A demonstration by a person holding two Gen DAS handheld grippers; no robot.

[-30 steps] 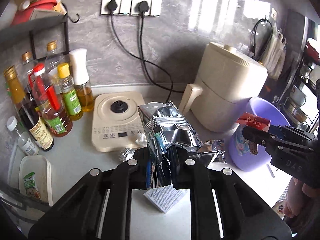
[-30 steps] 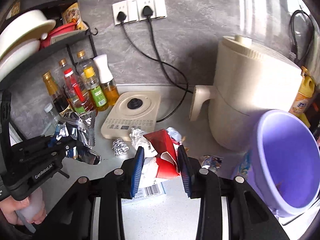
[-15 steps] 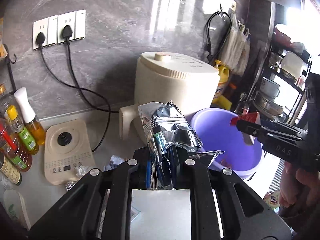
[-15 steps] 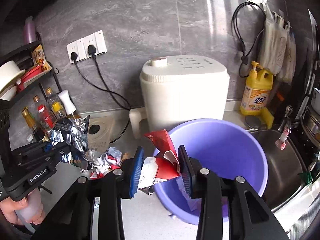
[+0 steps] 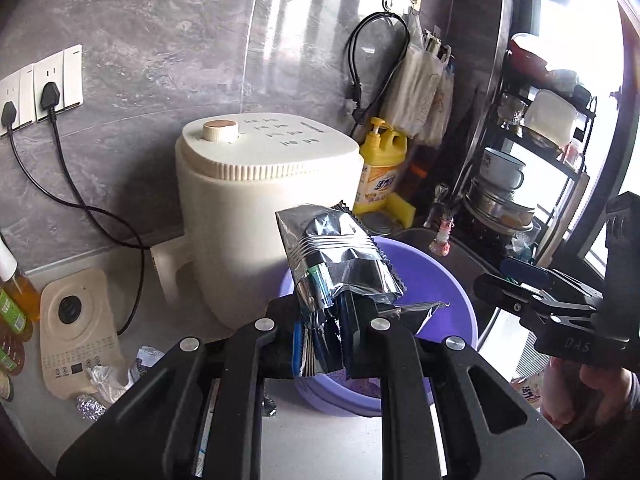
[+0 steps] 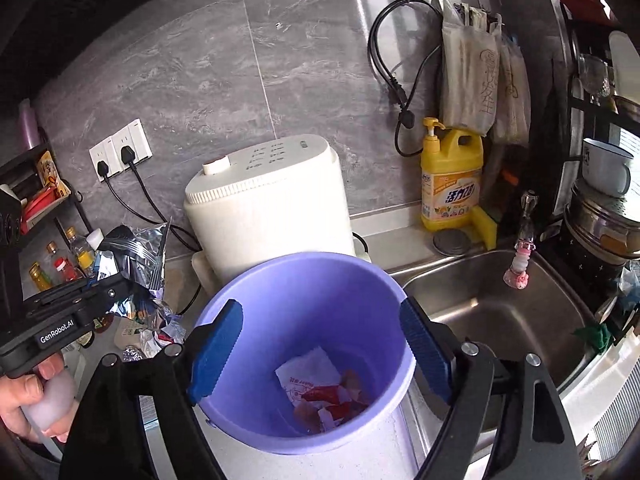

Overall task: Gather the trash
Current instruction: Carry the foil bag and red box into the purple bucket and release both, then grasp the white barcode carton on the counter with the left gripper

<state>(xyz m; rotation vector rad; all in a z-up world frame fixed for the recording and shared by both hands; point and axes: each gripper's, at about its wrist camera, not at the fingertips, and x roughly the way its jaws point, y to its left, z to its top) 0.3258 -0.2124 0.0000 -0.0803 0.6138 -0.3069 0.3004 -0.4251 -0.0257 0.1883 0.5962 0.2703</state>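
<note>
Currently, the scene read as follows.
Left tongs (image 5: 334,336): closed on a crumpled silver foil wrapper (image 5: 336,264), which stood up from between the jaws, in front of and above the near rim of the bucket.
Right tongs (image 6: 320,354): jaws spread wide and holding nothing, poised over the mouth of the bucket.
Purple bucket (image 6: 256,280): upright on the worktop (image 5: 320,440), just in front of the cream appliance (image 6: 264,208) and beside the steel sink (image 6: 500,312).
Bucket contents: a white printed wrapper (image 6: 308,372) and red scraps (image 6: 332,400) lay on the bottom.
Remaining litter (image 6: 156,336): foil balls and paper pieces lay on the worktop left of the bucket, near the induction plate (image 5: 76,328).
Yellow detergent bottle (image 6: 450,180): upright against the wall behind the sink.
</note>
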